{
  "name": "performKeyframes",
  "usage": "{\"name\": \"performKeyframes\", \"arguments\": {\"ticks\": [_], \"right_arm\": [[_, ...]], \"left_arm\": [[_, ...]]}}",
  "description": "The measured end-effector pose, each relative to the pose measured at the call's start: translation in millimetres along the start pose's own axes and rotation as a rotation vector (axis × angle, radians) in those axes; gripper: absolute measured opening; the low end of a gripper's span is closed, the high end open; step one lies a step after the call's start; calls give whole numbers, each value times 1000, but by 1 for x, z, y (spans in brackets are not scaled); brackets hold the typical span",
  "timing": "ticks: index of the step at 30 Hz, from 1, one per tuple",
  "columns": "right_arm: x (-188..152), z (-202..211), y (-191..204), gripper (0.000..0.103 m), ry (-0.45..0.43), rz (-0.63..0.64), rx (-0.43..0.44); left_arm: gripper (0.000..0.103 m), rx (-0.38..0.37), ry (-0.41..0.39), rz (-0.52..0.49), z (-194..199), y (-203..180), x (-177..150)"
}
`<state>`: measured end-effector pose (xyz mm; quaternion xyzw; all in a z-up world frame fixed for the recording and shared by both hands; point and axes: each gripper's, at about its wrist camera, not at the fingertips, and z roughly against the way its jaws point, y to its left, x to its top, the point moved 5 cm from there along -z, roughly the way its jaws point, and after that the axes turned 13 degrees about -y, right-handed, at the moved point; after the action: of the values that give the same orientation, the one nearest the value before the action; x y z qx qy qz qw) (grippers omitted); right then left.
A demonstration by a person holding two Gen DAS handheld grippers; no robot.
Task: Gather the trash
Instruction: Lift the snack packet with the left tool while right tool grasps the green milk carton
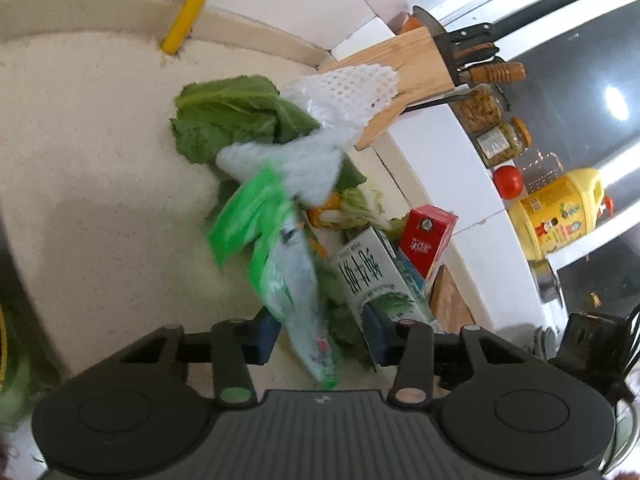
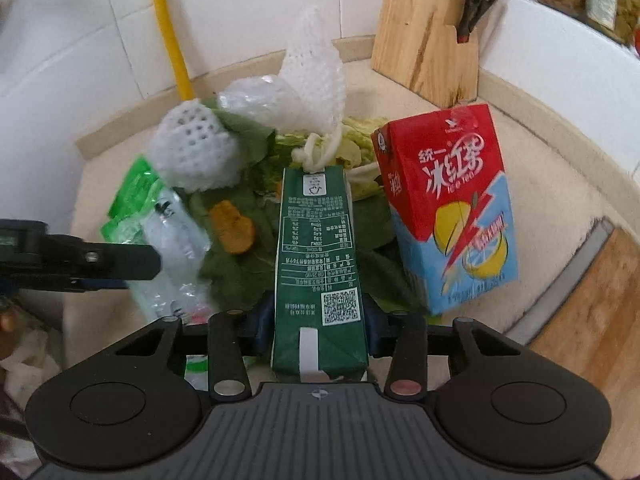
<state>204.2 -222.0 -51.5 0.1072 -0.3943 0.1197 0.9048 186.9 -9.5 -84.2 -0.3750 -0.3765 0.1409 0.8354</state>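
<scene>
The right gripper (image 2: 318, 326) is seen closed on a tall green drink carton (image 2: 318, 256) printed with white text and a QR code; both blue pads are pressed against its narrow sides. The carton is held tilted away from the camera over a heap of kitchen waste on a speckled beige countertop (image 2: 560, 200).

The left gripper (image 1: 320, 330) is seen with a crumpled green-and-clear plastic wrapper (image 1: 288, 264) between its fingers; the wrapper is blurred, and whether the pads press on it cannot be told.

The heap is made up of dark green vegetable leaves (image 2: 240, 268), two white foam fruit nets (image 2: 196, 148), a crumpled clear plastic film (image 2: 256, 98), pale cabbage scraps (image 2: 356, 144) and an orange peel piece (image 2: 232, 228). A red-and-blue iced tea carton (image 2: 448, 208) is found upright just beside the heap, at the green carton's right in the right wrist view.

A wooden knife block (image 2: 424, 28) with scissors is noted against the white tiled wall (image 2: 248, 8), a yellow pipe (image 2: 168, 28) running up the tiles. A wooden cutting board (image 2: 592, 320) is seen at the right edge.
</scene>
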Motion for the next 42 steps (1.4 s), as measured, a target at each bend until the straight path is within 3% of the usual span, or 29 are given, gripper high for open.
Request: {"name": "performKeyframes", "arguments": {"ticks": [6,10,14,18,21,24,25,27,36,42], "right_arm": [[-13,26,11,51,24,-45,50],[-21,21,17,53,50,-7,41],[-15,21,17,80,11,15,21],[-8,17,15,84,-6,52,24],[-7,10,11,86,-7,50,33],[-12,1,10,80,8,38,44],[-14,0,11,70,22,31,58],[-16,-1,13,52,44,-21,108],[-12,35,21,50,-21,-52,47],[-24,32,41,50,12,-84,75]], "left_arm": [[39,53,6,-7,8,16,-6],[51,47,19,46,2,27,-11],[62,29,-11,81,6,28,-12],[68,56,-42,70,3,24,-8],[61,105,-70,6,1,17,-11],[28,145,-35,-45,-9,11,-13],[18,145,-22,-52,-10,8,-14],[10,129,-13,-70,-6,2,-17],[5,103,-26,-131,34,-13,-10],[6,117,15,-97,38,8,-19]]}}
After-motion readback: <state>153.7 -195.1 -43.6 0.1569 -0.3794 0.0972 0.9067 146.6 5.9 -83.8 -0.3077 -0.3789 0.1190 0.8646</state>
